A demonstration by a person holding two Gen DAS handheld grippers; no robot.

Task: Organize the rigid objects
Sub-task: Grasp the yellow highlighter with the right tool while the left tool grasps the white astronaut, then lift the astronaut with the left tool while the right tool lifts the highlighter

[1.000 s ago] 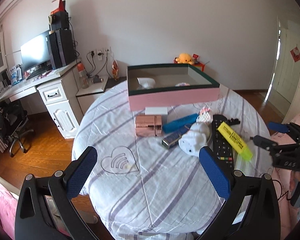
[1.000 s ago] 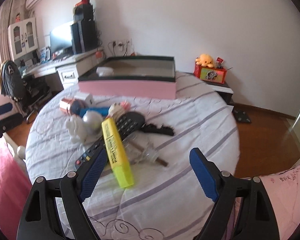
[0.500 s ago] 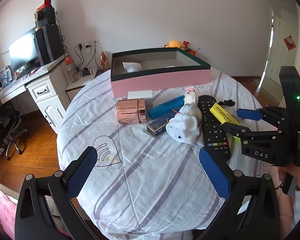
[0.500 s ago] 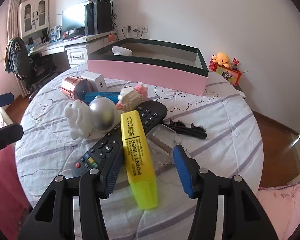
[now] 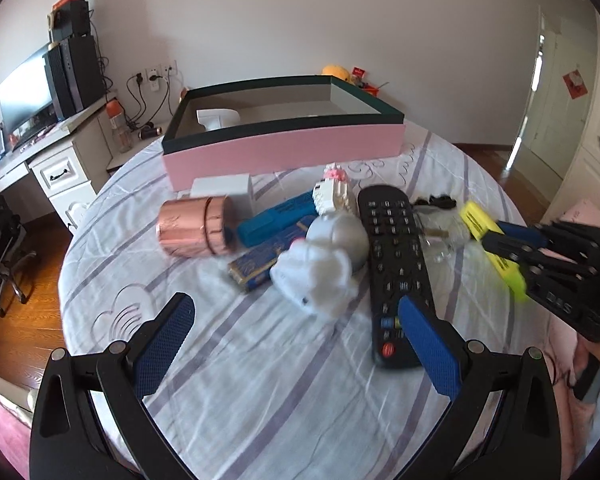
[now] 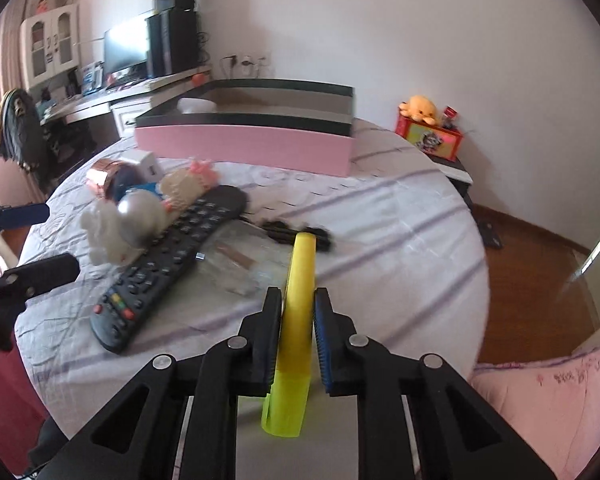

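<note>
Clamping the yellow highlighter (image 6: pixel 298 300), right gripper (image 6: pixel 297 320) has just snapped closed from wide open, so pickup is secured; left gripper (image 5: pixel 296 344) is hovering open before the remote (image 5: pixel 394 264); pink box (image 5: pixel 284 152) is waiting beyond.

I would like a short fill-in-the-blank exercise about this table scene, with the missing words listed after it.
1. The right gripper is shut on the ____ highlighter.
2. The left gripper has its jaws ____, with nothing between them.
3. The big open box has a ____ outer wall.
4. The black remote control lies beside the white ____ figure.

Missing words: yellow; open; pink; astronaut
</note>
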